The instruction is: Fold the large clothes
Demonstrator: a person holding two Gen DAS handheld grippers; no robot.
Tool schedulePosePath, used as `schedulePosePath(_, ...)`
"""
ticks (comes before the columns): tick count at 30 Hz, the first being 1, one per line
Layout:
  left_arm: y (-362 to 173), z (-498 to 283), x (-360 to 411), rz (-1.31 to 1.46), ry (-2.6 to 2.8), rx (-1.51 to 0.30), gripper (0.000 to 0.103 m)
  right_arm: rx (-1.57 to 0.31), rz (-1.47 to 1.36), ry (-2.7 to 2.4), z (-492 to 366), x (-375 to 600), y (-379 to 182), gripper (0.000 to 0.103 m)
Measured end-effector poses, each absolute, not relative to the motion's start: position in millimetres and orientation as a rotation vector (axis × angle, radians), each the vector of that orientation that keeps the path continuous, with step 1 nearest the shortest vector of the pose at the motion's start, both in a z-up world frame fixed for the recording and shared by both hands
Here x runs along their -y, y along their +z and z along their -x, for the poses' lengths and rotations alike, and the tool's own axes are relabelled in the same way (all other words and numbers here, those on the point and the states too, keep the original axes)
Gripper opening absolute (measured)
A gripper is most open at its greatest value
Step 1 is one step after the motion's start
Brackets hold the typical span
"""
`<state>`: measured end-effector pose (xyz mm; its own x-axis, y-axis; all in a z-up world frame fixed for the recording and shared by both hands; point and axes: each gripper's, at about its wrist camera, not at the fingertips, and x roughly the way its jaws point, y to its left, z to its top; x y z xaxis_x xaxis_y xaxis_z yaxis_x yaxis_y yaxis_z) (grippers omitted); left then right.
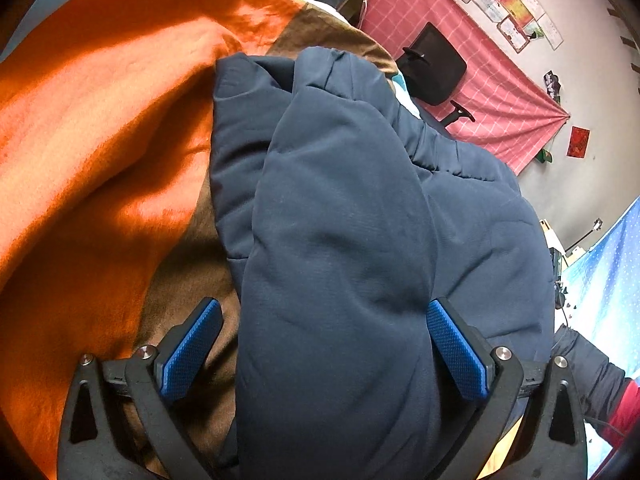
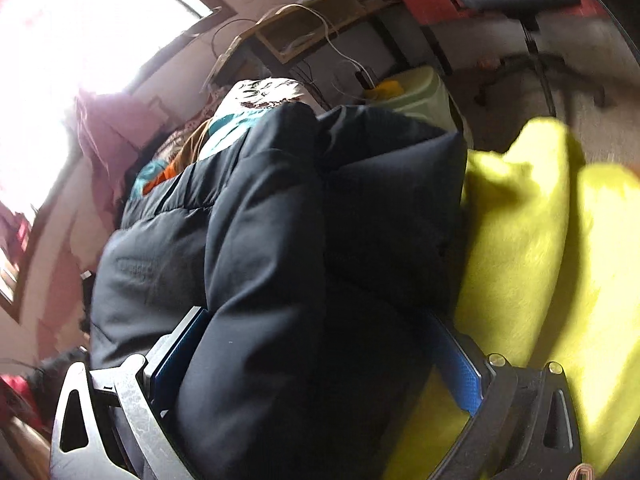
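A bulky navy padded jacket point(image 1: 340, 208) lies bunched on orange and brown bedding point(image 1: 104, 128). My left gripper point(image 1: 324, 344) is open and straddles a thick fold of it. The right pad point(image 1: 456, 352) touches the fabric, while the left pad point(image 1: 192, 352) stands a little apart over brown cloth. In the blurred right wrist view the same jacket point(image 2: 280, 248) fills the whole gap of my right gripper point(image 2: 320, 364). Both blue pads point(image 2: 460, 372) press into the puffy cloth, which bulges over them.
A yellow-green fleece cloth point(image 2: 532, 248) lies right of the jacket. A black office chair point(image 1: 436, 64) stands before a pink checked hanging point(image 1: 480, 92). A blue dotted fabric point(image 1: 608, 280) is at the right. A bright window point(image 2: 60, 40) and a cluttered wooden shelf point(image 2: 312, 28) are beyond.
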<state>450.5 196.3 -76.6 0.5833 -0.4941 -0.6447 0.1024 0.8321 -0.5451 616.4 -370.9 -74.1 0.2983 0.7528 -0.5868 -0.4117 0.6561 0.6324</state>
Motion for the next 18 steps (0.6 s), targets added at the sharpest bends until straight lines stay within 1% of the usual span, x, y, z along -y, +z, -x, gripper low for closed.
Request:
schedulePosePath(4,-78.4,-450.5,-196.7,0.489,-0.365,-0.894,0.101,-1.021,-0.437,0.808,-615.6,367.3,-70.3,0.103)
schedulePosePath(7,-79.8,-449.0,-198.0,0.483,-0.360,-0.893,0.101,-1.024,-0.393,0.806,-613.0,359.2,-63.2,0.103)
schedulePosePath(10,-79.6,-447.1,-196.1,0.471,-0.353,-0.892,0.101,-0.981,-0.230,0.782,-598.7,331.6,-45.5,0.103)
schedulePosePath(13,-79.3,-445.9,-190.4,0.461,-0.348,-0.881,0.101,-0.885,0.009,0.736,-569.3,297.2,-26.0,0.103)
schedulePosePath(17,-81.3,-442.4,-189.2,0.454,-0.345,-0.874,0.101,-0.774,0.257,0.633,-536.1,264.4,-18.3,0.101)
schedulePosePath(18,-81.7,-442.4,-188.9,0.454,-0.344,-0.876,0.101,-0.756,0.278,0.626,-531.7,261.3,-18.4,0.100)
